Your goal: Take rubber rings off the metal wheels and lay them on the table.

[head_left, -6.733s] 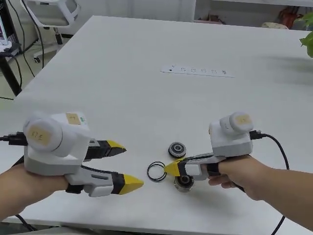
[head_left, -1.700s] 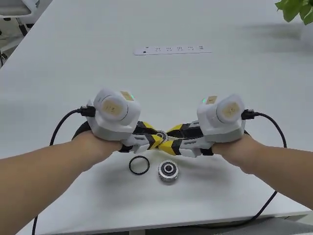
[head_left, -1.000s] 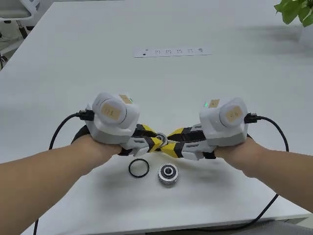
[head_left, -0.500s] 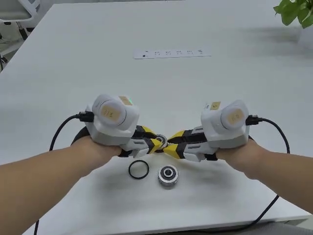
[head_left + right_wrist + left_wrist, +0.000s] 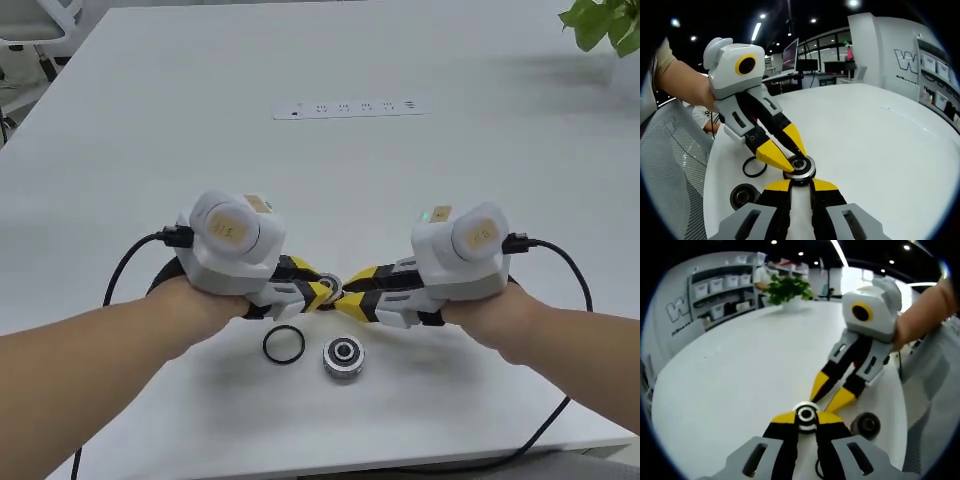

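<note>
A metal wheel [image 5: 330,290] with a dark rim is held above the table between both grippers. My left gripper [image 5: 806,418] is shut on the wheel [image 5: 806,415], its yellow tips on either side of it. My right gripper [image 5: 800,184] comes from the opposite side, and its tips are closed on the near rim of the wheel [image 5: 800,166]. In the head view the left gripper [image 5: 318,291] and right gripper [image 5: 345,297] meet tip to tip. A loose black rubber ring [image 5: 285,345] lies on the table below, beside a second metal wheel [image 5: 344,357].
A white power strip [image 5: 350,105] lies far back on the white table [image 5: 150,150]. A green plant [image 5: 600,22] stands at the back right corner. Black cables [image 5: 545,265] trail from both grippers. The table's front edge is close below the loose wheel.
Over the last second the grippers have barely shifted and still meet on the wheel. Earlier they were apart, the left one open, with both wheels on the table.
</note>
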Motion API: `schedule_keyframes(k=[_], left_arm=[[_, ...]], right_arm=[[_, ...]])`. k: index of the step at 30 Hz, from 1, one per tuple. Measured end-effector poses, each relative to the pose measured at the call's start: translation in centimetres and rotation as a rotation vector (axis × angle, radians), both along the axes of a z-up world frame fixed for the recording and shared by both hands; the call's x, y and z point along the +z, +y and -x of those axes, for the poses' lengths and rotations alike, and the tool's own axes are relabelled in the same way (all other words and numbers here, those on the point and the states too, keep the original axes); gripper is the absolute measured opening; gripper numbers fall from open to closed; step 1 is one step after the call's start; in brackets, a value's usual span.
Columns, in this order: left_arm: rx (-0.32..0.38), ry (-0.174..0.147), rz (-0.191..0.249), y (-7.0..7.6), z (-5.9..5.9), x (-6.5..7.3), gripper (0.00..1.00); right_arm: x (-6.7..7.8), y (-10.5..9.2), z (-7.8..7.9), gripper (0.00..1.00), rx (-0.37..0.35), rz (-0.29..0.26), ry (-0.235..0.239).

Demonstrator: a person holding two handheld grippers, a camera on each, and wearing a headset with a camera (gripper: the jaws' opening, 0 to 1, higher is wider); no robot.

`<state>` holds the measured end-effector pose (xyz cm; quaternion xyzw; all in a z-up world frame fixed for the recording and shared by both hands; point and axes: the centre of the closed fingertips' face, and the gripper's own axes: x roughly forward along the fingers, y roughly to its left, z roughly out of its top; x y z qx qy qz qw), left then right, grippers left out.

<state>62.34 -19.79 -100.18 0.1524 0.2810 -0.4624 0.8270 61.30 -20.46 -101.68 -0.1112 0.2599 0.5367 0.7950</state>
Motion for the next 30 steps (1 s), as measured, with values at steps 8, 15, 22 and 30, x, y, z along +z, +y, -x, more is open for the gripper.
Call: schedule_keyframes(k=[8,15,22,30], left_arm=[[0.005,0.0,-0.002,0.0,0.0,-0.1,0.13],[0.008,-0.001,-0.005,0.1,0.0,-0.1,0.13],[0.011,-0.002,-0.008,0.1,0.0,-0.1,0.13],[0.012,-0.004,-0.009,0.1,0.0,-0.1,0.13]], right_arm=[[0.0,0.0,0.1,0.1,-0.003,0.001,0.004],[0.0,-0.2,0.2,0.05,-0.012,-0.001,0.017],[-0.4,-0.4,0.3,0.0,-0.016,0.022,0.026],[-0.1,-0.5,0.2,0.0,-0.02,-0.01,0.037]])
